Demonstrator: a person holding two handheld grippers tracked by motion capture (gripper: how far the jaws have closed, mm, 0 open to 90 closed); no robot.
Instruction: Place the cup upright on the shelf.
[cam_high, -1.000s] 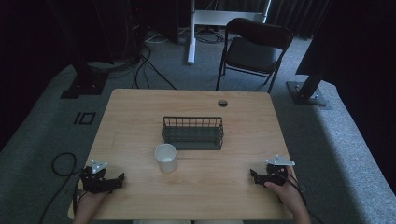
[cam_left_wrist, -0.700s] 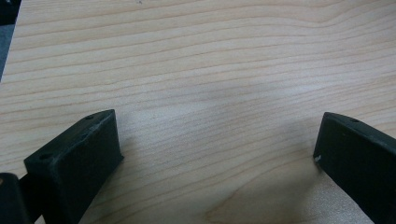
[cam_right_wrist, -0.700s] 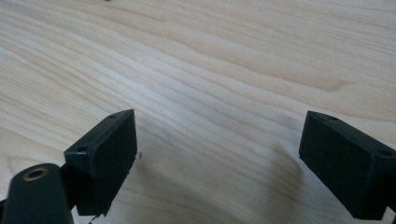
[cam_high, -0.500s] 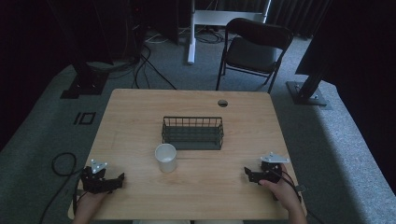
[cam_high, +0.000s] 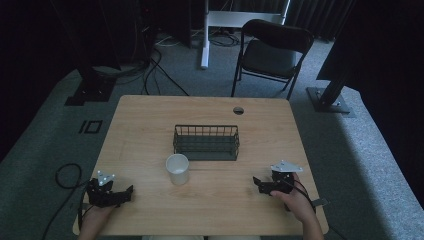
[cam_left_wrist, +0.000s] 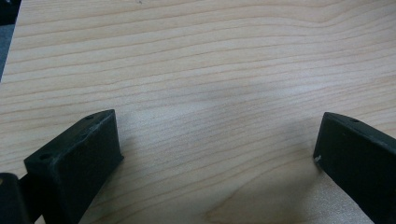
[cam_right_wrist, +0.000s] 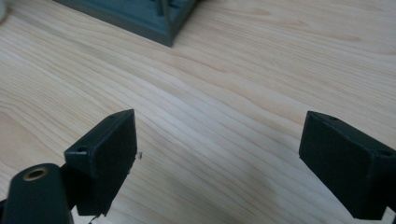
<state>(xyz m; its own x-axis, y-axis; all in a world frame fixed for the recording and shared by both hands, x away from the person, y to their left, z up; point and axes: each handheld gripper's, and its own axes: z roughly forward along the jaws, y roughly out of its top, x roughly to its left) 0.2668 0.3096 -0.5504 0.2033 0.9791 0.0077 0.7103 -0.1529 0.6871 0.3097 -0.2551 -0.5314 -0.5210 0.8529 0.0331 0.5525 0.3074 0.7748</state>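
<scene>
Both grippers sit low over the wooden table (cam_high: 150, 125), one at each near corner, and neither has anything in it. The left gripper (cam_high: 131, 190) is at the near left edge with its jaws spread wide; in the left gripper view (cam_left_wrist: 217, 149) there's just bare wood grain between the two black jaws. The right gripper (cam_high: 256, 181) is at the near right, jaws also spread wide and pointing left across the table. In the right gripper view (cam_right_wrist: 217, 154) the gap between them is bare tabletop too.

The white cup (cam_high: 177, 169) stands upright near the middle of the table, between the two grippers but well apart from both, a bit closer to the left one. It's just in front of the black wire basket (cam_high: 206, 142), off the basket's near left corner, not touching it as far as I can tell. The basket's near corner (cam_right_wrist: 159, 21) pokes into the top of the right gripper view, well ahead of the jaws. A black folding chair (cam_high: 272, 50) stands on the carpet beyond the far edge.
</scene>
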